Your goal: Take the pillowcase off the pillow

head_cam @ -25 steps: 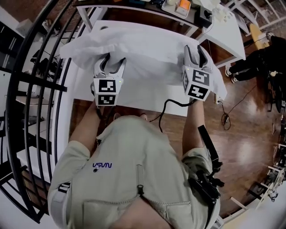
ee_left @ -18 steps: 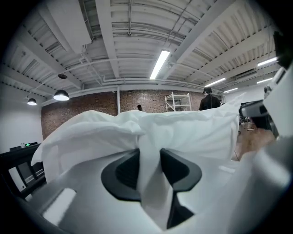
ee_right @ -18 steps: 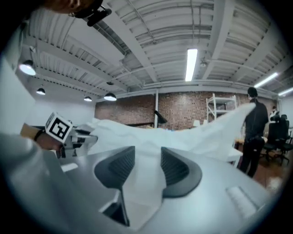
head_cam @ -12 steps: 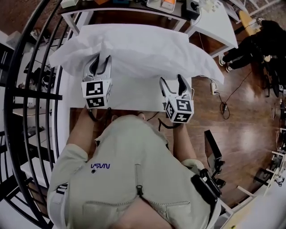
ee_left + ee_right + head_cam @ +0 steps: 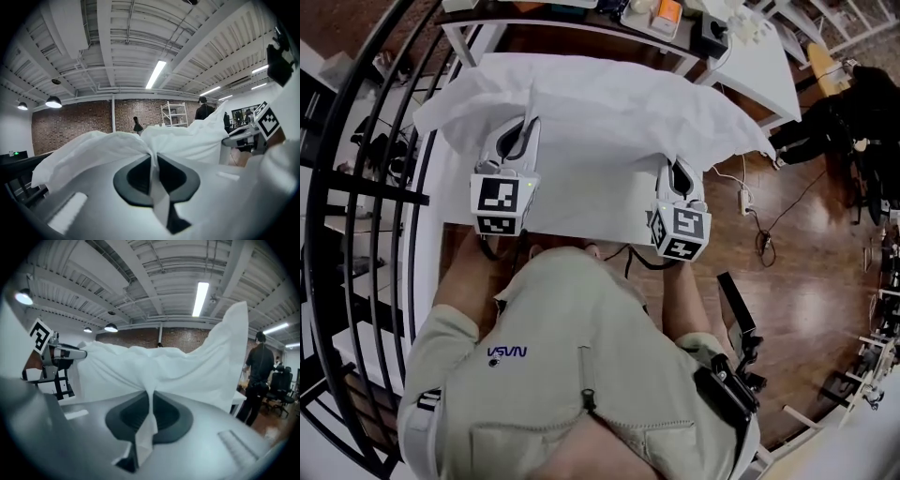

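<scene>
White cloth sat pinched between the pads of the left gripper (image 5: pixel 153 159). Its jaws had just been closing and were now shut on a thin fold of the pillowcase (image 5: pixel 609 112), with a narrow strip trailing out behind them. The right gripper (image 5: pixel 150 401) showed the same: jaws just drawn together and clamped on a bunched fold, a loose tail hanging below. Only fabric showed in either grip. Whether any of the pillow was caught in with it could not be told.

Outward from the two grips, the cloth rose in a crumpled ridge and spread over the far part of the white table (image 5: pixel 581 206). The left gripper held it near the table's left side and the right gripper near the right front corner, the two well apart. No view let the pillow be told from its cover.

The step in hand looked like taking hold of the near edge so the cover could be drawn off. Done well, each pinch would hold the cover's layer alone, and both hands would pull at one pace and one height so the cloth slid evenly. Such thin folds could slip, so a steady draw seemed wiser than a jerk. If the bulk came along, one gripper would probably need to let go and hold the pillow back.
</scene>
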